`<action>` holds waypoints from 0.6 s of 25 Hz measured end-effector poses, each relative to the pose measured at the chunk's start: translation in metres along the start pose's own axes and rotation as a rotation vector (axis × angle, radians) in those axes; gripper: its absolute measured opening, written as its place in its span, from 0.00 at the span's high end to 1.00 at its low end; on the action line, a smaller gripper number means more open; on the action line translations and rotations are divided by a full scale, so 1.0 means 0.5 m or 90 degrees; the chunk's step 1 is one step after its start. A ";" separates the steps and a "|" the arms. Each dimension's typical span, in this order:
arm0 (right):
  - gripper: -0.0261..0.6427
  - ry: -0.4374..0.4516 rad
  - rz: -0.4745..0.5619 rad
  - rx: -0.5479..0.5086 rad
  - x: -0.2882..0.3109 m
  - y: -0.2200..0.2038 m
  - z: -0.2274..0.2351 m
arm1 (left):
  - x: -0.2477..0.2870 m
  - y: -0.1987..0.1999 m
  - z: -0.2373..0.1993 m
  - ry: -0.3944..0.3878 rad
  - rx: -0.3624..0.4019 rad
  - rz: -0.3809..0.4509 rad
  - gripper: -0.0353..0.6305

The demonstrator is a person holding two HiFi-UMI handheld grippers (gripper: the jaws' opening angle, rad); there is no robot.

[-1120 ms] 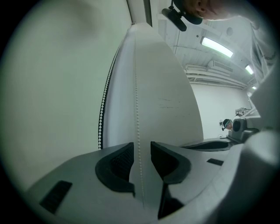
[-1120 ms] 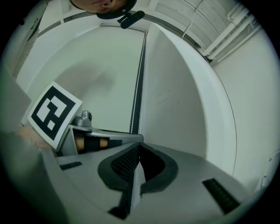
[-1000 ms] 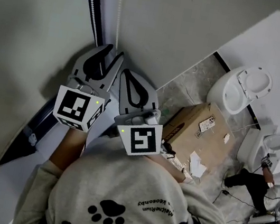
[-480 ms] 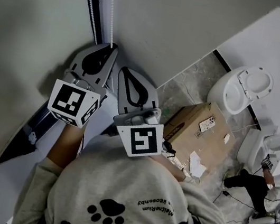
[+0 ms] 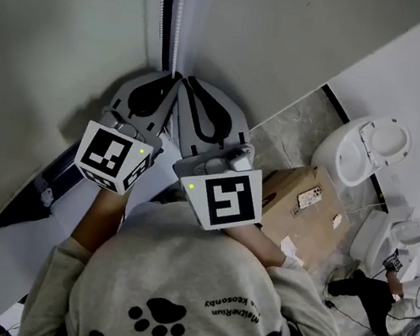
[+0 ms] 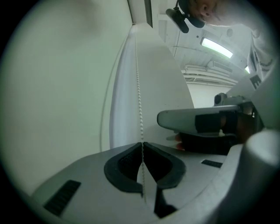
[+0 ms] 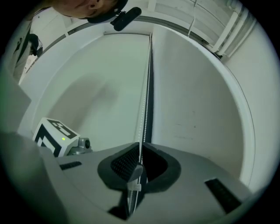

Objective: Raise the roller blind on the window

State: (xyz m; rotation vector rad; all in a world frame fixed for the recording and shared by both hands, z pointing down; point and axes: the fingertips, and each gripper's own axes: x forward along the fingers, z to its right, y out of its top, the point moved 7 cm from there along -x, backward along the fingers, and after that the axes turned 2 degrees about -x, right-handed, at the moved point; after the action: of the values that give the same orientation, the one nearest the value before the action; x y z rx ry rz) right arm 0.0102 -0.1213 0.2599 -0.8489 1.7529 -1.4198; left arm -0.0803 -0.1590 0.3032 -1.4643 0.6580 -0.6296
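Observation:
The pale roller blind (image 5: 45,54) hangs at the left beside a dark frame strip, with the white bead chain (image 5: 179,21) running down along it. My left gripper (image 5: 171,77) has just been closing, and its jaws now pinch the bead chain (image 6: 139,87) at their tips (image 6: 142,143). My right gripper (image 5: 187,80) sits right beside it at about the same height. In its own view the right gripper (image 7: 141,144) is shut on the chain (image 7: 146,87), and a small white connector (image 7: 134,186) hangs just behind the tips.
A plain wall (image 5: 296,42) stands to the right of the chain. On the floor below are a cardboard box (image 5: 301,199), two white toilets (image 5: 366,146) (image 5: 406,218) and another person (image 5: 382,286) at the far right.
The left gripper's jaws have closed on the bead chain. The right gripper has risen along the chain until it stands next to the left one.

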 end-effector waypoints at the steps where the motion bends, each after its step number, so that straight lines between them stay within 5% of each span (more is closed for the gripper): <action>1: 0.94 0.004 0.006 -0.001 0.003 0.010 0.000 | -0.003 -0.001 0.002 0.001 -0.001 0.000 0.92; 6: 0.82 0.051 0.020 0.004 0.028 0.056 0.003 | -0.015 0.001 0.012 0.008 -0.003 0.011 0.92; 13: 0.83 0.098 0.013 -0.006 0.056 0.096 -0.003 | -0.035 0.001 0.021 0.014 -0.006 0.015 0.92; 15: 0.89 0.102 0.019 -0.008 0.056 0.101 -0.001 | -0.035 -0.005 0.023 0.017 -0.004 0.014 0.92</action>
State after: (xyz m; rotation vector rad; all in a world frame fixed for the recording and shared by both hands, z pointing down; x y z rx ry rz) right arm -0.0077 -0.1354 0.2070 -0.7287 1.8874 -1.4938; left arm -0.0840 -0.1384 0.3058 -1.4548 0.6971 -0.6307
